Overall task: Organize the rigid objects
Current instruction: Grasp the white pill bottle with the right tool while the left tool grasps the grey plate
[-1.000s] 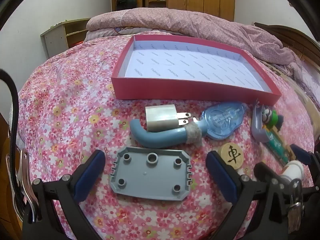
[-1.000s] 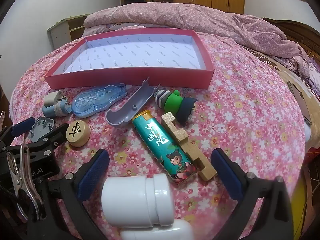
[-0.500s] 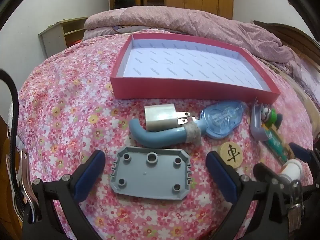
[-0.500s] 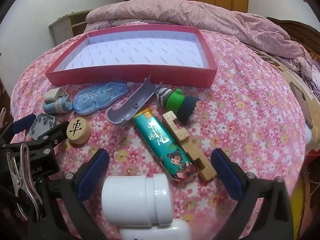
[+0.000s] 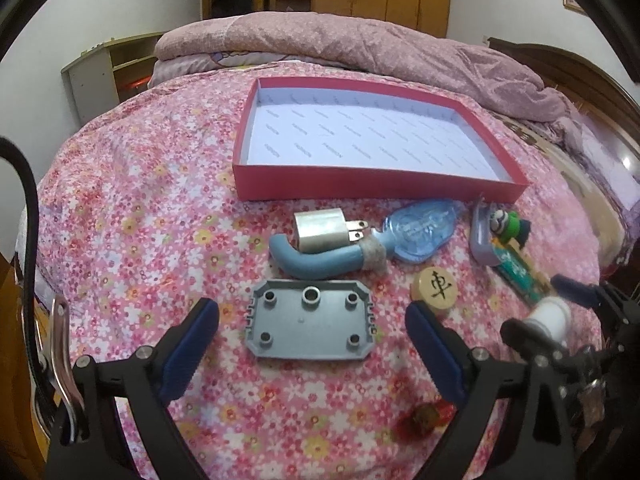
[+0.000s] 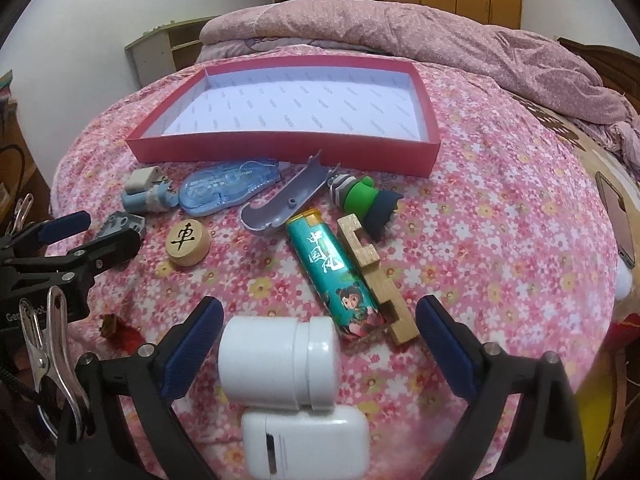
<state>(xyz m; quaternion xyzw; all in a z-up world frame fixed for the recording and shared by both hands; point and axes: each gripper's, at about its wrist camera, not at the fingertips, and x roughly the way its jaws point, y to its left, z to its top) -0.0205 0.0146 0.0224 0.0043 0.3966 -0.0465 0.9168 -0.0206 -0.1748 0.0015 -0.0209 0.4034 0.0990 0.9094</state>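
A shallow red box [image 5: 376,190] [image 6: 280,148] with a white printed floor stands empty on the floral bedspread. In front of it lie a white plug adapter [image 5: 326,229], a blue curved handle [image 5: 320,262], a blue correction-tape dispenser [image 6: 228,184], a wooden chess piece [image 6: 187,242], a grey curved part [image 6: 286,204], a green toy [image 6: 360,200], a teal lighter [image 6: 332,276] and a wooden block [image 6: 372,276]. My left gripper [image 5: 312,340] is open around a grey plastic plate [image 5: 310,324]. My right gripper [image 6: 320,344] is open around a white jar [image 6: 278,362], above a white earbud case [image 6: 304,440].
A rumpled pink quilt [image 5: 360,48] lies behind the box. A phone [image 6: 618,220] lies at the bed's right side. A small brown and red item [image 5: 424,420] lies near the bed's front edge. Wooden wardrobes stand at the back wall.
Both grippers have drawn back and risen slightly, so the objects look a little farther away. Both stay open. No object has moved.
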